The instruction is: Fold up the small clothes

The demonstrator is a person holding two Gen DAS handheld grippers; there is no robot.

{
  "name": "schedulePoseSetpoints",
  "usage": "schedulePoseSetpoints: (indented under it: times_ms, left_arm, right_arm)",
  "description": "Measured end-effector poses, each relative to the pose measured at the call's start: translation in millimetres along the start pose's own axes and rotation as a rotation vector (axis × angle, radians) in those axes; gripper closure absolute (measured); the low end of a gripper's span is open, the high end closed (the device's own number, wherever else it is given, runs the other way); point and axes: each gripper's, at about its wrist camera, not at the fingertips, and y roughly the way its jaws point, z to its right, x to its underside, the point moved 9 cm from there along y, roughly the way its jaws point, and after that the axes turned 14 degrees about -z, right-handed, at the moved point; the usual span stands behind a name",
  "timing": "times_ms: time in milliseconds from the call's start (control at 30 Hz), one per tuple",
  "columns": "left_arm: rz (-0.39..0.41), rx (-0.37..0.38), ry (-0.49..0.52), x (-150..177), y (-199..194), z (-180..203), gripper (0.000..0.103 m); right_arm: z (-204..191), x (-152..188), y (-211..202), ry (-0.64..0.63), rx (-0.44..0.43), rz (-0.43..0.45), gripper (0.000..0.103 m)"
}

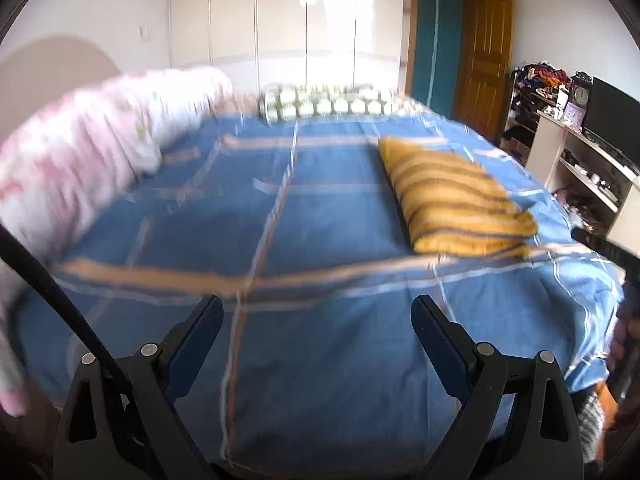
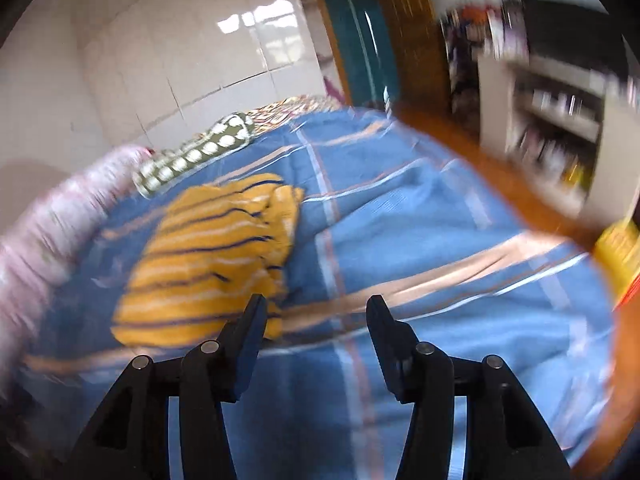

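A yellow garment with dark and pale stripes (image 1: 452, 200) lies folded on the blue checked bed sheet (image 1: 320, 340), right of centre in the left wrist view. In the right wrist view the same garment (image 2: 208, 264) lies just ahead and left of my right gripper. My left gripper (image 1: 316, 320) is open and empty above the near part of the bed, well short of the garment. My right gripper (image 2: 316, 316) is open and empty, its left finger close to the garment's near edge. Both views are blurred.
A pink and white quilt (image 1: 80, 152) runs along the bed's left side. A green patterned bolster (image 1: 324, 102) lies at the far end. White shelves (image 1: 580, 160) with clutter stand right of the bed, past an orange floor (image 2: 460, 136). A wooden door (image 1: 484, 60) is beyond.
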Motion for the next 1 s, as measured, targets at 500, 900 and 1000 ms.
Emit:
schedulePoseSetpoints:
  times_ms: [500,900,1000]
  left_arm:
    - [0.297,-0.043,0.063,-49.0,-61.7,63.5,0.0]
    - [-0.105,-0.012,-0.059,24.9,23.7,35.1,0.0]
    - [-0.107,-0.009,-0.061,27.7,24.7,34.1,0.0]
  right_arm:
    - [-14.2,27.1,-8.7,-0.054,0.002,-0.015,0.036]
    - [-65.5,56.0,20.1,-0.193,0.011,-0.103,0.036]
    - [-72.3,62.1,25.7,-0.21,0.033,-0.124,0.036]
